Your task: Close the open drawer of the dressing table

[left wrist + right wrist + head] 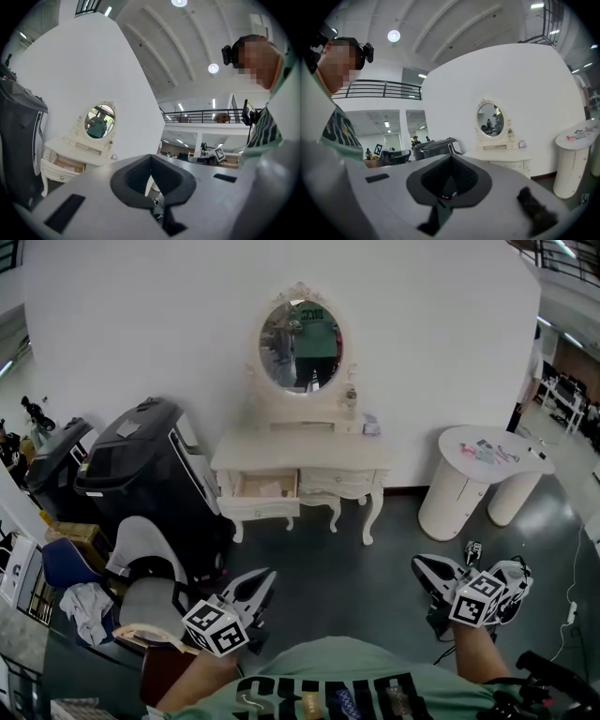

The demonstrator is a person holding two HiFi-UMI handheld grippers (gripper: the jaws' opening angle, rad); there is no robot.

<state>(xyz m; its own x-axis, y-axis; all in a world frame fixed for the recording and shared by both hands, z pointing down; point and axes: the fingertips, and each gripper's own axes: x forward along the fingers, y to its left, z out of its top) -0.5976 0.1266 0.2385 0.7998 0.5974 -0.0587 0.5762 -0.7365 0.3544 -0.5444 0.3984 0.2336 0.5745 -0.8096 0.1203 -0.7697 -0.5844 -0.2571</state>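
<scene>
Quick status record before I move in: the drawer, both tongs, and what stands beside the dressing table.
drawer: left one of the dressing table, pulled out, not yet closed
left tongs: shut, empty, well short of the table
right tongs: shut, empty, also well short
left of table: big black machine
right of table: white stand

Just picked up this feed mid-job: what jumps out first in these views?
The white dressing table with its oval mirror stands against the white wall at the centre of the head view, its drawer at picture left pulled open. A bulky black unit sits just left of it, a round white table to its right.
</scene>
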